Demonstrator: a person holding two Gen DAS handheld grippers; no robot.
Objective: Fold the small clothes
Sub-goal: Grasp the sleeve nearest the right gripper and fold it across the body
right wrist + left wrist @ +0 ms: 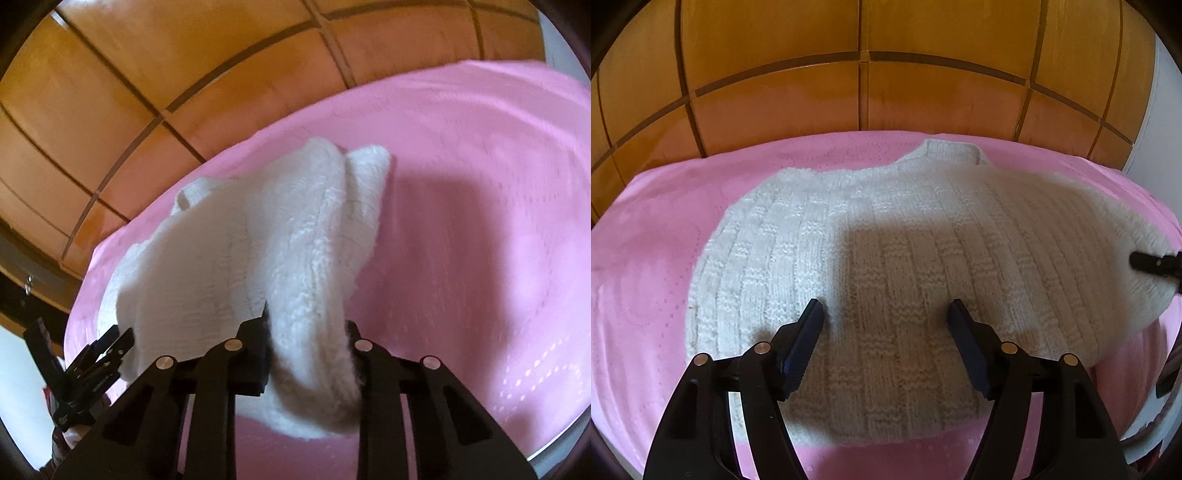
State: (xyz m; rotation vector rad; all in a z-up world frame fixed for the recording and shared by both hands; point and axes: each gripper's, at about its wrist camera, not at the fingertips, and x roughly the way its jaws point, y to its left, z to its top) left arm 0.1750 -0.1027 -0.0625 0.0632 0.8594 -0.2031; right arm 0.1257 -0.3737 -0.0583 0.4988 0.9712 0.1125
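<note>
We are finding the white knitted sweater lying flat on the pink bedspread, its neckline toward twelve o'clock in the left wrist view and its hem toward six. Its edge at about three o'clock is rising off the cover. In the right wrist view that raised part is hanging as a thick roll of knit out of the right tongs, which are gripping it between closed-in fingers; we judge this hold is there to carry that side across the body as the first fold.

The left tongs are hovering over the lower middle of the sweater with their jaws standing open and nothing between them, only knit beneath. We are reading this placing as readiness to pin or steady the body while the other side is coming over, though whether the fingers are touching the wool we cannot tell.

Beyond the bed, at twelve o'clock, a wooden panelled wall is closing the scene.
</note>
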